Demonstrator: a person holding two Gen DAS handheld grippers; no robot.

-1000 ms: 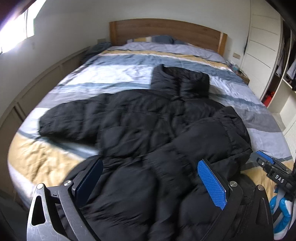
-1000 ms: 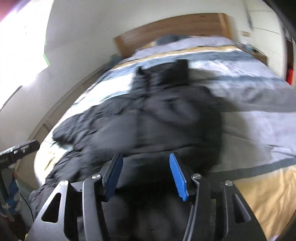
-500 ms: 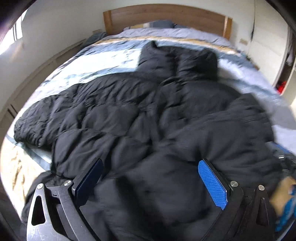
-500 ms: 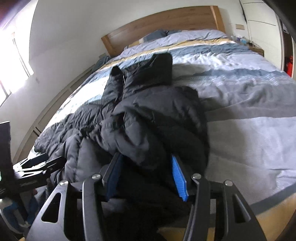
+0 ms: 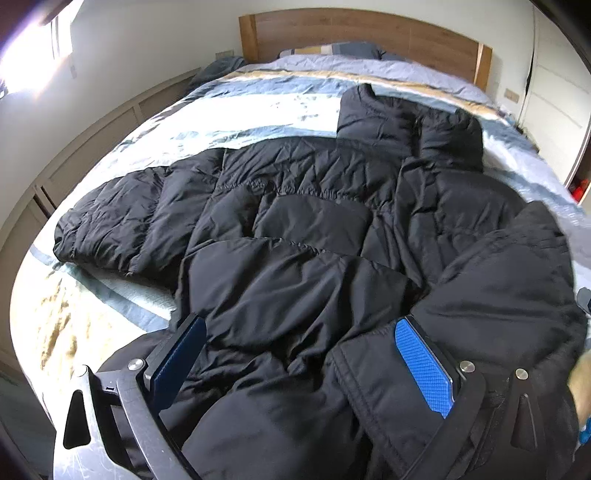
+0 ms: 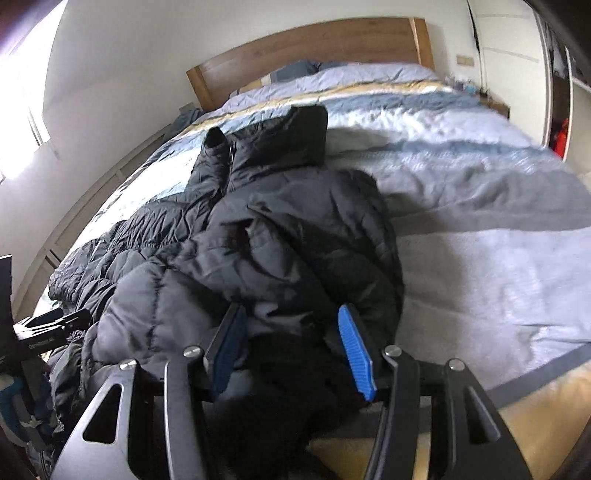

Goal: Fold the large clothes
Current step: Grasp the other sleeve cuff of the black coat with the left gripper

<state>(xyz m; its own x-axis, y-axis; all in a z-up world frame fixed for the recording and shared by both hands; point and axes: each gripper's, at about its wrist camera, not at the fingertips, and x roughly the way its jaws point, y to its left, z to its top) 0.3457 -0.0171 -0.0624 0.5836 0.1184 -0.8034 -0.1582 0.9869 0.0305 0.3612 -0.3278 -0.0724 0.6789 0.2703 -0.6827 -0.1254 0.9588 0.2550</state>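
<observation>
A black puffer jacket (image 5: pixel 295 240) lies front up on the bed, collar toward the headboard, one sleeve stretched out to the left. My left gripper (image 5: pixel 303 358) stands wide open low over the hem, and the padded fabric bulges up between its blue pads (image 5: pixel 424 369). In the right wrist view the jacket's (image 6: pixel 277 240) right side lies folded over onto the body. My right gripper (image 6: pixel 291 343) is shut on a thick bunch of that folded part. The left gripper (image 6: pixel 48 332) shows at that view's left edge.
The bed's striped blue, grey and yellow cover (image 6: pixel 480 258) lies bare to the right of the jacket. A wooden headboard (image 5: pixel 369 33) and pillows are at the far end. Wall panelling (image 5: pixel 92 147) runs along the left, white wardrobe doors (image 5: pixel 554 92) along the right.
The left gripper has come down and forward, closer over the jacket, jaws still wide. The right gripper has carried the jacket's right side leftward over the body, keeping its hold.
</observation>
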